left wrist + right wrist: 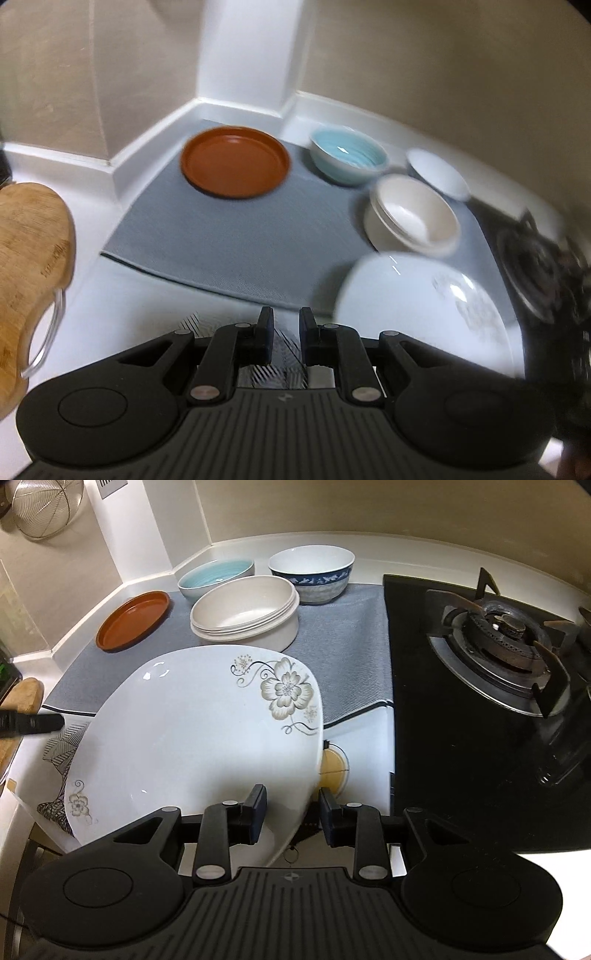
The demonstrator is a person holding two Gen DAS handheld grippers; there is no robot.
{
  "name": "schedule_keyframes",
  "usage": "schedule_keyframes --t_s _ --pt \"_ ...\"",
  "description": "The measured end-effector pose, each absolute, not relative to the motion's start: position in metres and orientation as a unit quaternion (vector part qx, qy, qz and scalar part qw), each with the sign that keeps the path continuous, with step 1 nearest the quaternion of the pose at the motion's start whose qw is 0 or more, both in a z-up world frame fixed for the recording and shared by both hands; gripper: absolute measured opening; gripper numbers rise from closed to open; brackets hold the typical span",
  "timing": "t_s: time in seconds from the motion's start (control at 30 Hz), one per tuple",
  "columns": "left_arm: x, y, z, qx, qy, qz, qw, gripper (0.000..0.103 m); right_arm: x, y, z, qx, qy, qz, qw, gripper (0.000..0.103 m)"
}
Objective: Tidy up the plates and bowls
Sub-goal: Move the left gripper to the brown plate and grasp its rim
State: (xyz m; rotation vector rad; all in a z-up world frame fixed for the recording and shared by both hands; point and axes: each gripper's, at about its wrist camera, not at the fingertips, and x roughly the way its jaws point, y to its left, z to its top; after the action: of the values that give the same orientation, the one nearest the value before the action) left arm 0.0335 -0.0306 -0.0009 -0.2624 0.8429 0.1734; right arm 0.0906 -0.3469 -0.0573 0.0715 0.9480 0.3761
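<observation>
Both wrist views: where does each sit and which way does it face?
Left wrist: behind the left gripper, tilted down at the grey mat and brown plate; its own fingers show.
Right wrist: behind the right gripper, tilted down over the flowered plate, with the stove burner on its right.
Shared: brown plate, stacked cream bowls, flowered plate.

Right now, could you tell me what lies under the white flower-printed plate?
Under the white flower-printed plate show a line-patterned sheet, a yellow-and-white mat and the grey cloth. Its middle hides everything beneath.
</observation>
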Motion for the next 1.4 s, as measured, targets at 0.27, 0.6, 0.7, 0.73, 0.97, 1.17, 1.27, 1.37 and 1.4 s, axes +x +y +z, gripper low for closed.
schedule_keyframes --t_s 0.27,0.6,0.7,0.73,0.97,1.17,1.27,1.37,1.4 --pt "0.083 0.040 -0.005 -0.178 0.389 0.117 0.896 0.025 0.088 -0.359 -0.038 0.054 0.448 0.137 0.882 0.037" --pt "0.158 0.114 -0.033 -0.235 0.380 0.118 0.887 0.033 0.090 -0.336 -0.008 0.061 0.430 0.080 0.897 0.037" --pt "0.179 0.126 -0.041 -0.244 0.376 0.119 0.886 0.033 0.084 -0.330 -0.001 0.050 0.428 0.063 0.900 0.037" --pt "0.185 0.130 -0.044 -0.248 0.380 0.119 0.883 0.033 0.081 -0.329 0.001 0.049 0.429 0.057 0.900 0.037" --pt "0.191 0.129 -0.059 -0.228 0.401 0.094 0.882 0.013 0.069 -0.307 0.008 0.035 0.428 0.053 0.901 0.037" --pt "0.144 0.126 -0.054 -0.213 0.411 0.065 0.884 0.010 0.082 -0.281 0.019 0.029 0.412 0.099 0.905 0.037" --pt "0.113 0.125 -0.050 -0.200 0.425 0.049 0.882 0.010 0.095 -0.263 0.021 0.028 0.403 0.140 0.904 0.037" --pt "0.082 0.123 -0.045 -0.191 0.445 0.033 0.874 0.011 0.110 -0.240 0.021 0.030 0.404 0.178 0.897 0.037" --pt "0.072 0.123 -0.044 -0.184 0.450 0.027 0.874 0.011 0.114 -0.231 0.022 0.032 0.400 0.193 0.895 0.037"
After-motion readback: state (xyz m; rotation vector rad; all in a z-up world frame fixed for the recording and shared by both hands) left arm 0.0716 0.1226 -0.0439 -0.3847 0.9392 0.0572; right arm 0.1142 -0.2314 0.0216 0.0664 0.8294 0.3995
